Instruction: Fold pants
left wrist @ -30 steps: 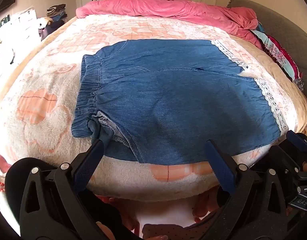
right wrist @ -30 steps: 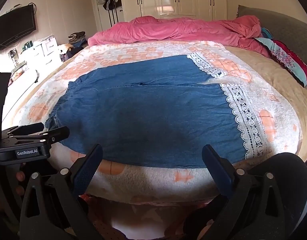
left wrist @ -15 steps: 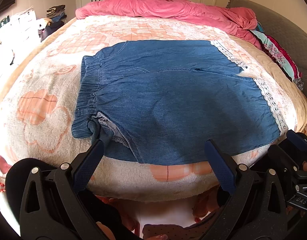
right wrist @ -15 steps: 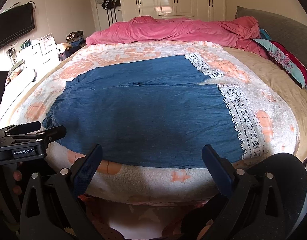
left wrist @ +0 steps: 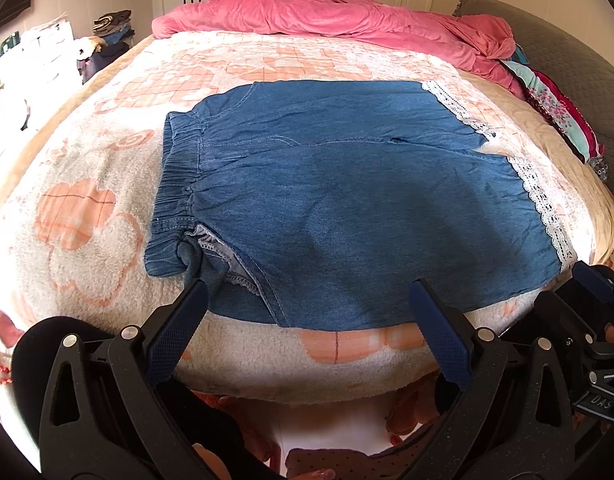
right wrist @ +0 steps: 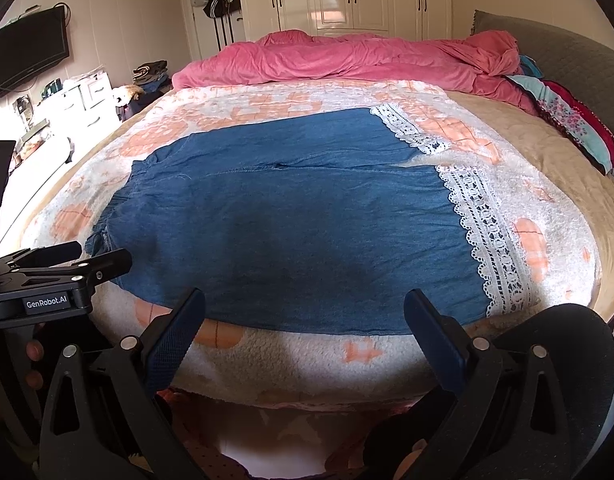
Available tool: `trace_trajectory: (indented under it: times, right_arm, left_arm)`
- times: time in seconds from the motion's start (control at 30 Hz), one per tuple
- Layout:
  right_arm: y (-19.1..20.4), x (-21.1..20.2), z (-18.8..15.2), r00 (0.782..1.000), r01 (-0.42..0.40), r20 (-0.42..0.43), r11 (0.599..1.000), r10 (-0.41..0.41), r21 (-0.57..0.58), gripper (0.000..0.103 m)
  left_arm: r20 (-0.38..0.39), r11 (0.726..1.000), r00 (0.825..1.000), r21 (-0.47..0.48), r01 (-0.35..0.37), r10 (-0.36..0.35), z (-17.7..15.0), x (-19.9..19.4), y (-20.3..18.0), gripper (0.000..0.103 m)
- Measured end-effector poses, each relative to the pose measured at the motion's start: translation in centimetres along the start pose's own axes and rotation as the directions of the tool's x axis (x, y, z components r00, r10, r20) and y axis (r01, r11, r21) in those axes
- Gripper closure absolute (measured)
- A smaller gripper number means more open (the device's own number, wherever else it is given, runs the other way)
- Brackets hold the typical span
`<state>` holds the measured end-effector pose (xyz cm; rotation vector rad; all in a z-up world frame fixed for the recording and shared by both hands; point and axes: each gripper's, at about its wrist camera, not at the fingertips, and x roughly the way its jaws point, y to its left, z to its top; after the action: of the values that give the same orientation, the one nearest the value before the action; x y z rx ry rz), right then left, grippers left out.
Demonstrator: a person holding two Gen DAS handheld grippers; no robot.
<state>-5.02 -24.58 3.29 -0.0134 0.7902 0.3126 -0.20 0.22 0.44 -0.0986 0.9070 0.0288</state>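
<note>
Denim pants (left wrist: 347,200) are spread flat across the fleecy bed blanket (left wrist: 87,240) — no fold is yet begun. The left gripper (left wrist: 307,336) and right gripper (right wrist: 303,332) are held wide apart, empty, near the front edge — which must next be pinched at waistband and lace hem.

near bed edge open, far side and right side blocked

blanket (left wrist: 87,184) lies bare left of the pants (left wrist: 347,208) and in a strip along the near edge, under both wide-spread grippers: left gripper (left wrist: 307,320), right gripper (right wrist: 305,322); neither touches cloth. the right gripper's frame also shows at the right edge of the left view, the left one's at the left edge of the right view, near each other. pink duvet (right wrist: 347,60) heaped across the far side; patterned bedding (right wrist: 567,124) and grey headboard (right wrist: 567,52) line the right. dresser (right wrist: 79,100) stands off the left side.
</note>
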Motion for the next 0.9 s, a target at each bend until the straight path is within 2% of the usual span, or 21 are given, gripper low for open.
trace_trajectory:
  times: [0.9]
  right_arm:
    - [-0.16,0.62,0.50,1.000,-0.013,-0.003,1.000,0.013,0.000,0.004]
  left_arm:
    - [0.003,1.000,1.000,-0.008,0.012,-0.012,0.23,0.52,0.36,0.009]
